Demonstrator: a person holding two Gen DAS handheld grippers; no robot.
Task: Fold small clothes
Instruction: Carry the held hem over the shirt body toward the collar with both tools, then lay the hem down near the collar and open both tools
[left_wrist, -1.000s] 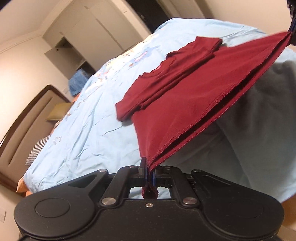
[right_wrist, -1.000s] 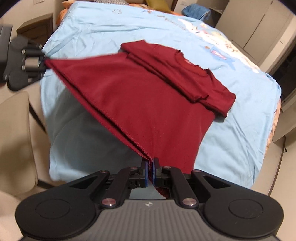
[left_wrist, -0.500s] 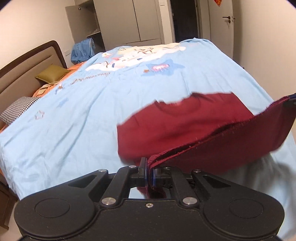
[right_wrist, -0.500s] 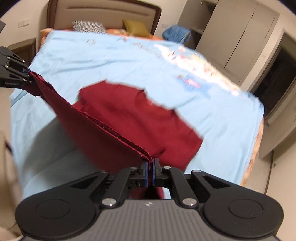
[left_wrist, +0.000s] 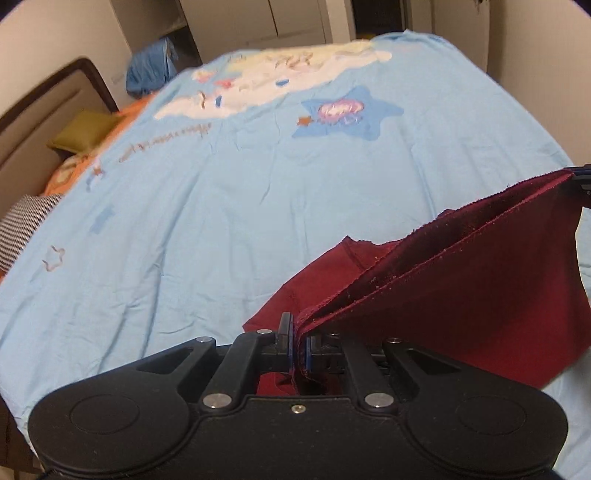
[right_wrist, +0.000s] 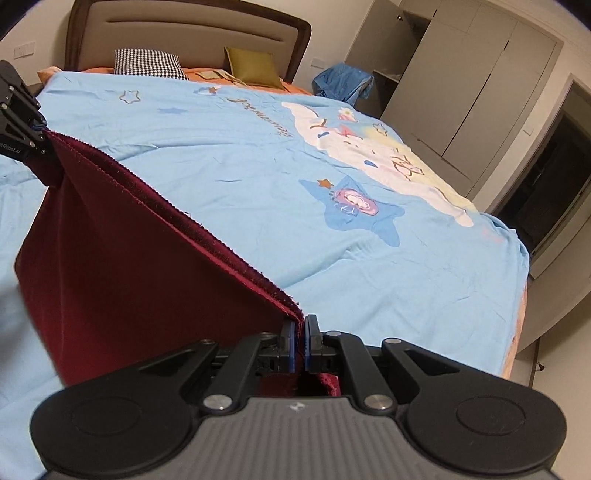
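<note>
**Red shirt hem stretched between two clamped grippers above the bed**

Left gripper, bottom centre of the left wrist view: jaws pressed together, pinching one corner of the dark red shirt. From there the doubled raw hem runs diagonally up to the right edge of the frame, where the right gripper shows as a dark bit holding the other corner. The hem is taut and fairly straight, so the long axis of the held edge goes lower centre to mid right. The rest of the cloth hangs below that line as a slack panel at lower right. A further part of the shirt, with a curved seam, lies on the light blue bed cover just beyond the jaws.

Right wrist view: right gripper at bottom centre, jaws shut on the hem corner, with a tuft of red cloth poking out behind them. The hem runs from there up to the left gripper at the left edge, mid-upper. Shirt drapes down as a broad panel in the lower left, over the near edge of the bed cover.

Background: cartoon star print on the cover, checked pillow, olive pillow, headboard, blue garment, wardrobe. The left view is slightly blurred.
</note>
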